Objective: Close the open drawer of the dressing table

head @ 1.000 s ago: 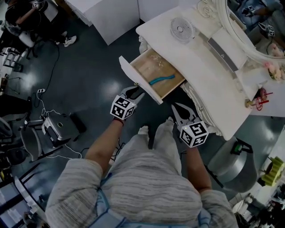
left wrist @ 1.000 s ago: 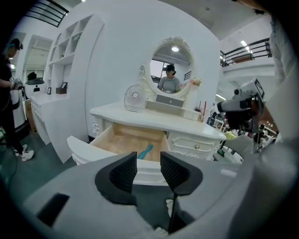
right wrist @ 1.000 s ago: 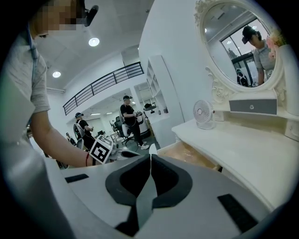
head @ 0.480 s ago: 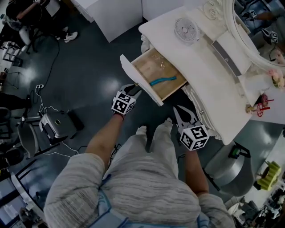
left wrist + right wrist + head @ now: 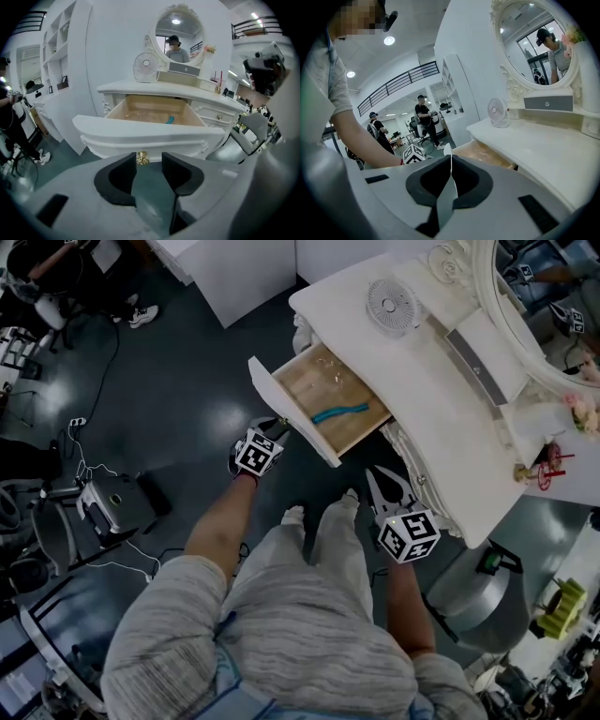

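The white dressing table [image 5: 441, 399] has its drawer [image 5: 323, 395] pulled out, with a blue item [image 5: 339, 412] lying on the wooden bottom. The white drawer front [image 5: 150, 136] fills the left gripper view, its gold knob [image 5: 142, 158] showing just beyond the gap between the jaws. My left gripper [image 5: 149, 161] is open and close to that knob, and the pads do not press on it. From above, the left gripper [image 5: 277, 428] sits at the drawer front's lower edge. My right gripper [image 5: 384, 482] hangs shut and empty by the table's front edge, beside the drawer [image 5: 485, 152].
A small white fan [image 5: 389, 306] and a round mirror [image 5: 179, 35] stand on the table, with pink flowers [image 5: 574, 407] at its right end. A grey stool [image 5: 478, 596] stands at the right. Cables and equipment [image 5: 112, 502] lie on the floor at the left. People stand in the background.
My left gripper has dropped lower and tilted down, closing in on the drawer front's knob. The right gripper has stayed where it was.
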`<state>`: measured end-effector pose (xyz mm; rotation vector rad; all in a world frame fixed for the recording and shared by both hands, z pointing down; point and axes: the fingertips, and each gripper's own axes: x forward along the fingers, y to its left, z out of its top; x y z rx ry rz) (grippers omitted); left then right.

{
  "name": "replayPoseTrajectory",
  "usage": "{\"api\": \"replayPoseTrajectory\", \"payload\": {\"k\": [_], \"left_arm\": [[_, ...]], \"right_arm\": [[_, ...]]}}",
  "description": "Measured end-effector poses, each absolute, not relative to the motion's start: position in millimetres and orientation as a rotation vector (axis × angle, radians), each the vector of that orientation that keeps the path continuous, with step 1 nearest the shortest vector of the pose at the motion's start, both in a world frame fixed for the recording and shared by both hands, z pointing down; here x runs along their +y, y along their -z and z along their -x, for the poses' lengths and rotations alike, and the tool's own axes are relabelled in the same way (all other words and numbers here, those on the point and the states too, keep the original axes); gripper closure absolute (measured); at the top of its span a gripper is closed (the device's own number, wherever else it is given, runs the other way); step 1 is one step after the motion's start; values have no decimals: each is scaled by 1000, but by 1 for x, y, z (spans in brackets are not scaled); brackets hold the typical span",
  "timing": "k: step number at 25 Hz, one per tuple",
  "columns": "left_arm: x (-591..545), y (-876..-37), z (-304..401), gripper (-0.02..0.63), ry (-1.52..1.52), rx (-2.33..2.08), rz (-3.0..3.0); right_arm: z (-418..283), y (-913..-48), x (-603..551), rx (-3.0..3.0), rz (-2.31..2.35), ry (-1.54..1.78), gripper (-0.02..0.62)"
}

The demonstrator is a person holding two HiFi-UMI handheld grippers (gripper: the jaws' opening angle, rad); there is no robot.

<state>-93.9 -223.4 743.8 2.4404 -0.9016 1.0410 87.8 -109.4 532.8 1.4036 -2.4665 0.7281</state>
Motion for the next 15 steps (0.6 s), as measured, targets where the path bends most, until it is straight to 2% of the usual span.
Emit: {"api": "replayPoseTrajectory", "payload": {"k": [15], "left_arm": [[-240,-769,97,443,-1221,-900,-2366]], "right_arm": [[-95,-534,-102,-2426,-1431,-756,584]]}}
